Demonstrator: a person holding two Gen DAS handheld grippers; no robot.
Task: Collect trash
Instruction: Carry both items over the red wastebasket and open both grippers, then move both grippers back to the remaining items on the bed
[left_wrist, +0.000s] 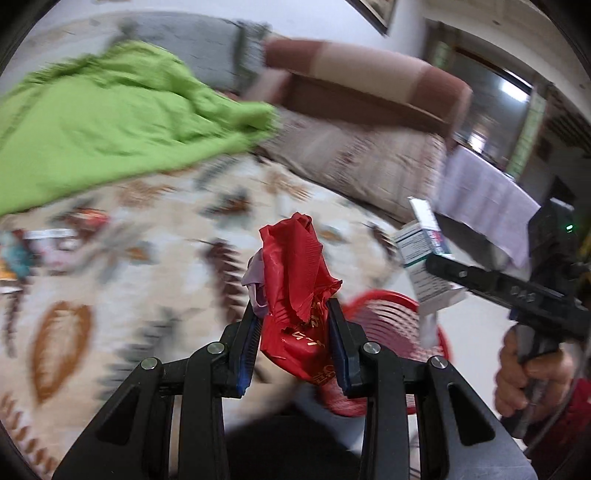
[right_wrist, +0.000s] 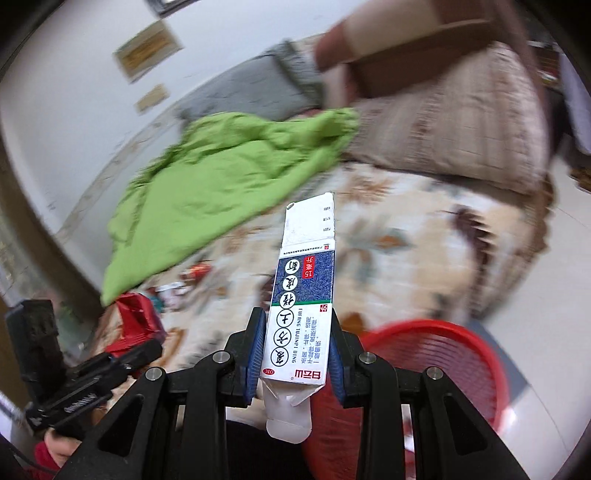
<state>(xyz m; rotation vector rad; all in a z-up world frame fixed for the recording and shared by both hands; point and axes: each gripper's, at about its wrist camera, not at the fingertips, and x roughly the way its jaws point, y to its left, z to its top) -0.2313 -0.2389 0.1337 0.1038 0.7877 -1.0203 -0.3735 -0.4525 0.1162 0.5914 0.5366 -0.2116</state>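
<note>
While both pieces of rubbish are already lifted clear of the bed, the step in hand looks like the carry to the bin. The left tool (left_wrist: 293, 317) is clamped on a crumpled red foil wrapper (left_wrist: 295, 280), with a scrap of pale lilac paper caught beside it. The right tool (right_wrist: 297, 332) grips a tall white-and-blue cardboard medicine box (right_wrist: 301, 314), its top flap open and a white plastic tube end poking from the bottom. A red plastic slatted waste basket (right_wrist: 443, 354) stands on the pale floor beside the floral bedspread (right_wrist: 406, 236), below and right of both tools. Next, I'd judge, each tool must travel over the basket's rim and let go. Both tools point forward and downward, side by side, the right hand (left_wrist: 532, 373) wrapped round its handle. More litter lies near the rumpled green cloth (right_wrist: 221, 177).
</note>
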